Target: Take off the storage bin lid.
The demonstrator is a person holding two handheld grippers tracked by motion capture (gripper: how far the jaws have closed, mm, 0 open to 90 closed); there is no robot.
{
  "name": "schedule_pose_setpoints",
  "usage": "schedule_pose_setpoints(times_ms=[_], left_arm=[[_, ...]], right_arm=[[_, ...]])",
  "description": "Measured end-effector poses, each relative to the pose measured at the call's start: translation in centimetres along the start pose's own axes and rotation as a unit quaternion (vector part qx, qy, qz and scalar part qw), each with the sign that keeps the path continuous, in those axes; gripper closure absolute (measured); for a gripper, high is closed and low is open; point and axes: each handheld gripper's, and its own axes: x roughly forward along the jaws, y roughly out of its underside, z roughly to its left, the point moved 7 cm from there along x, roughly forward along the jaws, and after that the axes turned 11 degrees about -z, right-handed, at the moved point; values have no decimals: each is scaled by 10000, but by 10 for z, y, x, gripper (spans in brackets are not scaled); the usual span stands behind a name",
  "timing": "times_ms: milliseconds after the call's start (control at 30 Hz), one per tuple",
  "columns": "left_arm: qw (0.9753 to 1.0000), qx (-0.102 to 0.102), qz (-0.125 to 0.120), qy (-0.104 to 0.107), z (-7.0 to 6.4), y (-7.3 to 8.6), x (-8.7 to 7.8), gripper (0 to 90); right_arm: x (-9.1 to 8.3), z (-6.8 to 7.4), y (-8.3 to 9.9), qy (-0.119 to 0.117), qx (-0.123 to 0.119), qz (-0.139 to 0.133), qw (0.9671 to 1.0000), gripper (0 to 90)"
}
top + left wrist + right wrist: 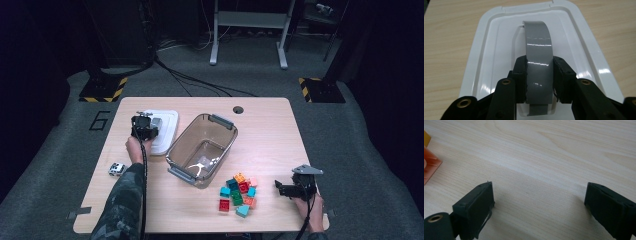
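A white lid (166, 131) lies flat at the table's back left, beside a clear plastic bin (202, 148) with grey handles. My left gripper (145, 128) sits over the lid. In the left gripper view the left gripper (539, 82) is shut on the lid's grey handle (538, 60), one jaw on each side, and the lid (584, 50) rests on the wood. My right gripper (280, 189) rests low at the front right, just right of a pile of coloured bricks (238, 192). In the right gripper view the right gripper (537, 207) stands open over bare wood, with an orange brick (430, 166) at the left edge.
A small white toy car (116, 169) sits near the table's left edge. A round cable hole (238, 109) lies at the back of the table (280, 135). Something small and pale lies in the bin's bottom (205, 161).
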Motion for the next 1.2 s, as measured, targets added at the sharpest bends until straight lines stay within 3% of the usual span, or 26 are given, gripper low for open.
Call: schedule_pose_setpoints(times_ms=[100, 167, 233, 300, 533, 800, 1200], left_arm=[[9999, -99, 18, 29, 1, 1, -1, 592], [9998, -172, 16, 52, 1, 0, -3, 464], [9999, -103, 56, 81, -1, 0, -8, 332], [9999, -124, 13, 104, -1, -2, -13, 306], [9994, -51, 0, 349, -1, 1, -40, 87], [9984, 93, -120, 541, -5, 11, -69, 34], [9976, 328, -192, 572, 0, 24, -101, 2]], right_arm=[[0, 0, 0, -6, -25, -10, 10000, 83], [0, 0, 0, -7, -26, -10, 10000, 83], [0, -1, 0, 6, -33, -9, 10000, 83], [0, -1, 0, 10, -32, -12, 10000, 83], [0, -1, 0, 19, -24, -15, 10000, 83], [0, -1, 0, 17, -19, -15, 10000, 84], [0, -1, 0, 8, -33, -17, 10000, 83]])
